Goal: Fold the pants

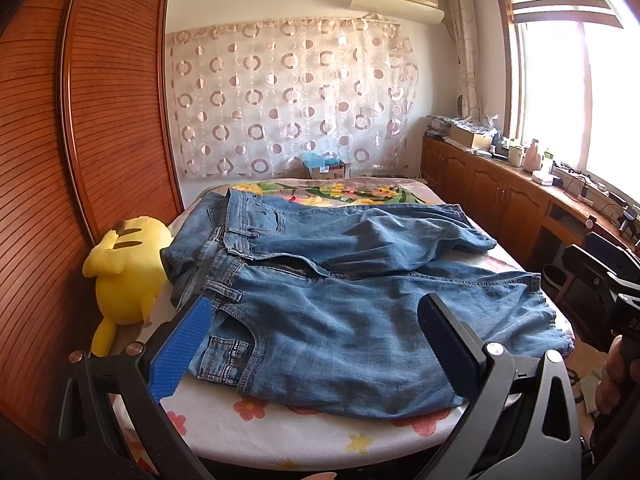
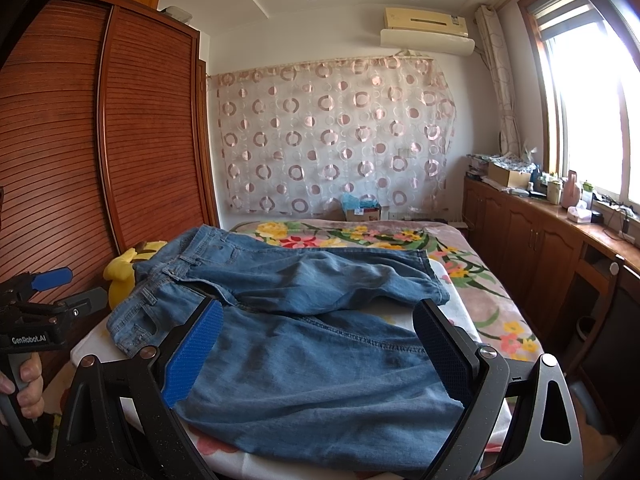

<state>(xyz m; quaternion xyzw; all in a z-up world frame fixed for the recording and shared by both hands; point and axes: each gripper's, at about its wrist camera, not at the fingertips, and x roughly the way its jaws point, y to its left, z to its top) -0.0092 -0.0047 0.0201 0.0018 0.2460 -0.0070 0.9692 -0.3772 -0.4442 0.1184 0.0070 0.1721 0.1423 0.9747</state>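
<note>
Jeans (image 1: pixel 340 300) run waistband-left to hems-right; left gripper (image 1: pixel 316 344) nearer waistband, right gripper (image 2: pixel 320 356) nearer hems, both spread wide, empty.

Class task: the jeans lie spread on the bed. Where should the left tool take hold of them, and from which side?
Probably the waistband of the jeans, approached from the near bed edge: it is a firm seamed edge lying just ahead of the open left tool.
</note>
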